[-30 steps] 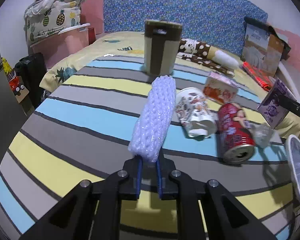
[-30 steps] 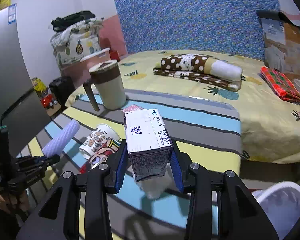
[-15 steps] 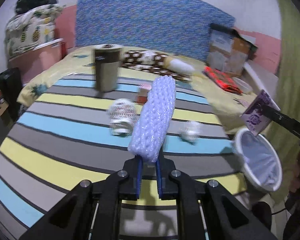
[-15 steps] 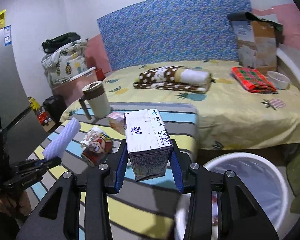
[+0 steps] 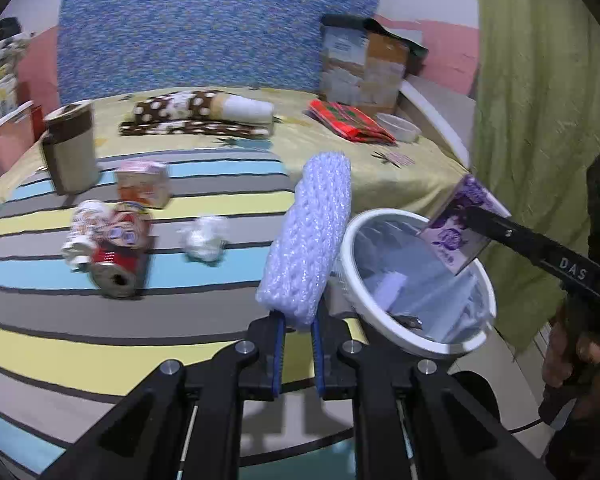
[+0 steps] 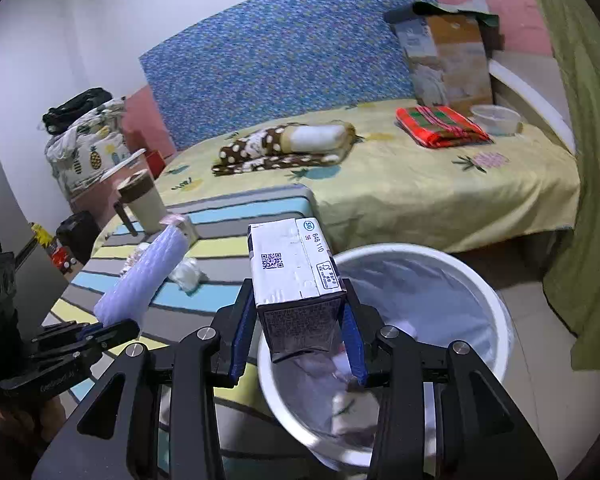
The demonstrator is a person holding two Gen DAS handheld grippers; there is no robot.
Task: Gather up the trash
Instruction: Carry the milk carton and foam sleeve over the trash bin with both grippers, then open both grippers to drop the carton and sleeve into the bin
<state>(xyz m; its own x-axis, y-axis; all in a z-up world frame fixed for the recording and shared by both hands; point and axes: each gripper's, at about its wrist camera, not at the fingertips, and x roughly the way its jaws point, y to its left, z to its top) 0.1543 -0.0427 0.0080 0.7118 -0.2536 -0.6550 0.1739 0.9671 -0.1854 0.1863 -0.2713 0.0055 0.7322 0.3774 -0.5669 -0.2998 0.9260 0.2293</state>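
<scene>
My left gripper (image 5: 298,334) is shut on the lower end of a lilac foam net sleeve (image 5: 312,236), which stands up over the striped table edge beside the white bin (image 5: 452,344). In the right wrist view the foam sleeve (image 6: 144,276) and left gripper (image 6: 100,330) show at the left. My right gripper (image 6: 300,344) is shut on a purple and white drink carton (image 6: 296,280), held over the near rim of the lined white bin (image 6: 496,300). The left wrist view catches that carton (image 5: 460,224) above the bin's far rim. Some paper scraps lie inside the bin.
On the striped tablecloth (image 5: 60,312) lie a red can (image 5: 118,264), a printed paper cup (image 5: 84,228), a crumpled white wad (image 5: 204,238), a small orange carton (image 5: 142,184) and a brown-lidded mug (image 5: 70,148). A bed (image 6: 420,184) lies behind, a green curtain (image 5: 540,120) at the right.
Both grippers have swung right from the table to the bin, carrying the foam sleeve and the carton. The bin has come fully into view; the table litter now sits at the left.
</scene>
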